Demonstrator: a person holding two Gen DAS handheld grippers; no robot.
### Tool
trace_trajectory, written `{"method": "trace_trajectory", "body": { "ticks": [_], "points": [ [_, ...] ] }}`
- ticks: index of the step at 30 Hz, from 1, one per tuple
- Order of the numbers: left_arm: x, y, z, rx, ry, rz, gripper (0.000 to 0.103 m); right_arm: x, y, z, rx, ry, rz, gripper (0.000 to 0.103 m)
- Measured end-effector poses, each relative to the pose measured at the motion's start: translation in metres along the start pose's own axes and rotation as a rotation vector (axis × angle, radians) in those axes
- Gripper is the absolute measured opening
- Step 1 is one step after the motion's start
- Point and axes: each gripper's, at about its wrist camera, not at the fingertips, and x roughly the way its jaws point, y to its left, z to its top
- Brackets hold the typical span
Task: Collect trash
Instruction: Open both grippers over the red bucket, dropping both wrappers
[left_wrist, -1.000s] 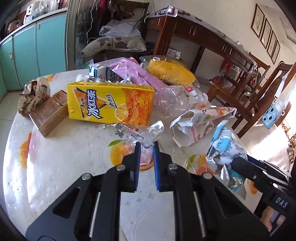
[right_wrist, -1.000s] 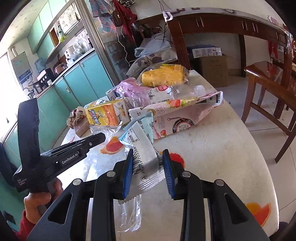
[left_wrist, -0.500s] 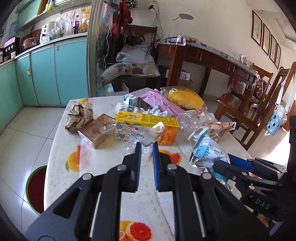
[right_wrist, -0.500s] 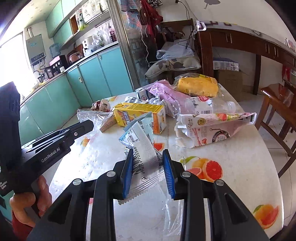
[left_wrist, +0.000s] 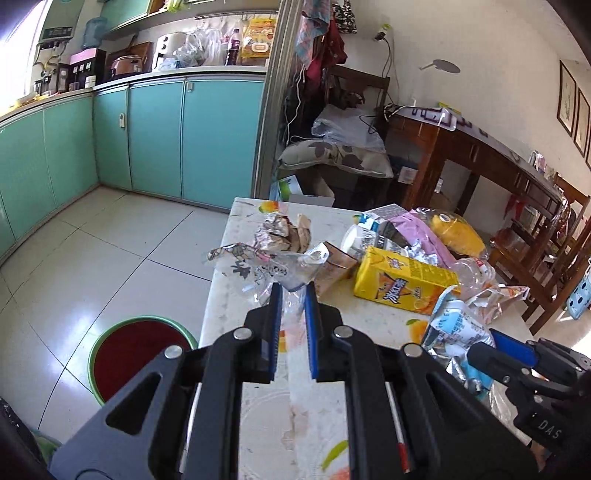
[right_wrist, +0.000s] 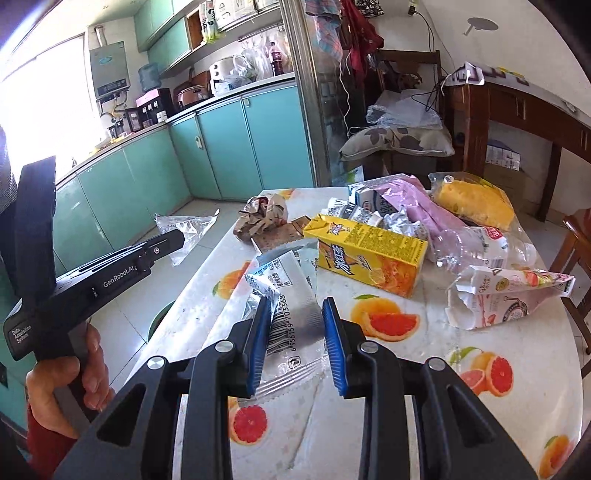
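My left gripper (left_wrist: 293, 293) is shut on a clear printed plastic wrapper (left_wrist: 258, 264), held above the left edge of the table (left_wrist: 236, 295). Seen from the right wrist view, that left gripper (right_wrist: 173, 236) hangs out over the floor with the clear wrapper (right_wrist: 186, 227) dangling from its tip. My right gripper (right_wrist: 295, 306) is shut on a silver and white snack wrapper (right_wrist: 291, 291) with a barcode, held over the table's near left part. It appears in the left wrist view as the right gripper (left_wrist: 491, 349) with the blue and white wrapper (left_wrist: 456, 325).
A green bin (left_wrist: 138, 350) with a red inside stands on the floor left of the table. On the table lie a yellow juice carton (right_wrist: 369, 254), crumpled paper (right_wrist: 262, 214), a pink and white bag (right_wrist: 506, 299), a clear bottle (right_wrist: 484, 243) and a bagged yellow cake (right_wrist: 476, 203). Wooden chairs stand to the right.
The left gripper has risen and swung left with the clear wrapper, out past the table edge, bringing the bin into view. The right gripper has risen slightly, still holding its wrapper.
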Motion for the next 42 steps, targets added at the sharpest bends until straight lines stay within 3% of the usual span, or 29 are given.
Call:
{"method": "trace_trajectory", "body": {
  "ticks": [23,31,42],
  "points": [
    [0.011,0.136,-0.019,-0.248,0.082,0.195,0.013,0.076,0.085,0.041,-0.052,0.025,0.242,0.028],
    [0.019,0.170,-0.036,-0.288,0.122,0.255,0.014,0.117,0.121,0.051,-0.072,0.100,0.328,0.028],
    [0.036,0.213,-0.058,-0.368,0.179,0.279,0.015,0.170,0.147,0.050,-0.070,0.213,0.346,0.028]
  ]
}}
